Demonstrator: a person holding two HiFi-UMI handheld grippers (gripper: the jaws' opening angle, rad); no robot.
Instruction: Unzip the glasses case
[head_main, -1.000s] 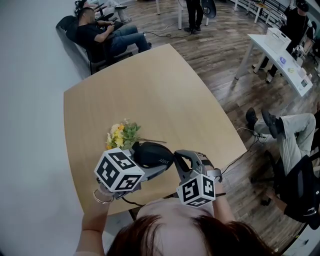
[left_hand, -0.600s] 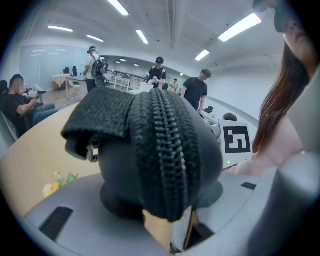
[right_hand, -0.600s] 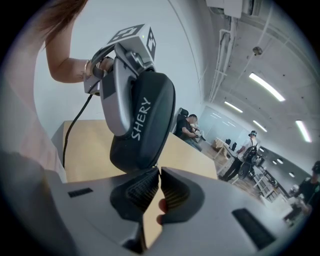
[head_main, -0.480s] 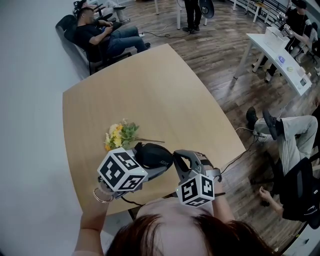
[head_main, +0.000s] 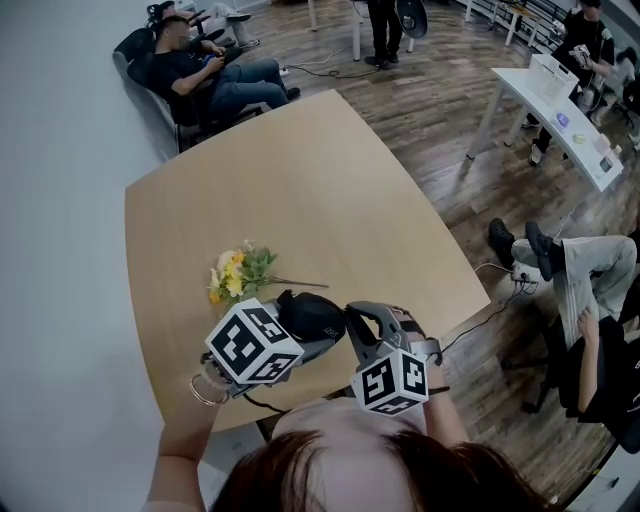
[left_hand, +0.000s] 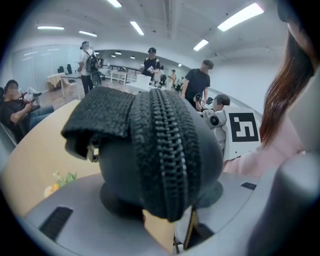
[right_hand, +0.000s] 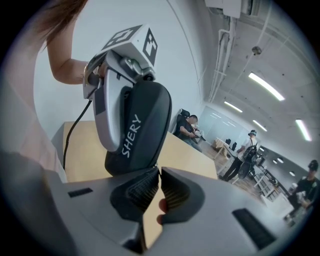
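A black zipped glasses case (head_main: 312, 314) hangs above the near edge of the wooden table (head_main: 300, 190). My left gripper (head_main: 308, 338) is shut on it, both pads pressed against its sides. In the left gripper view the case (left_hand: 155, 145) fills the middle; its zipper runs down the front and a fabric tab with a metal ring sits at its left. My right gripper (head_main: 358, 320) is at the case's right end. In the right gripper view its jaws (right_hand: 159, 172) are shut, tips touching the lower edge of the case (right_hand: 140, 130). I see nothing between the pads.
A small bunch of yellow flowers (head_main: 238, 272) lies on the table just beyond the case. People sit past the table's far left corner (head_main: 205, 70) and to the right (head_main: 570, 270). A white table (head_main: 560, 115) stands at the back right.
My left gripper with the case has shifted slightly right and down, closer to the right gripper. The right gripper has stayed where it was.
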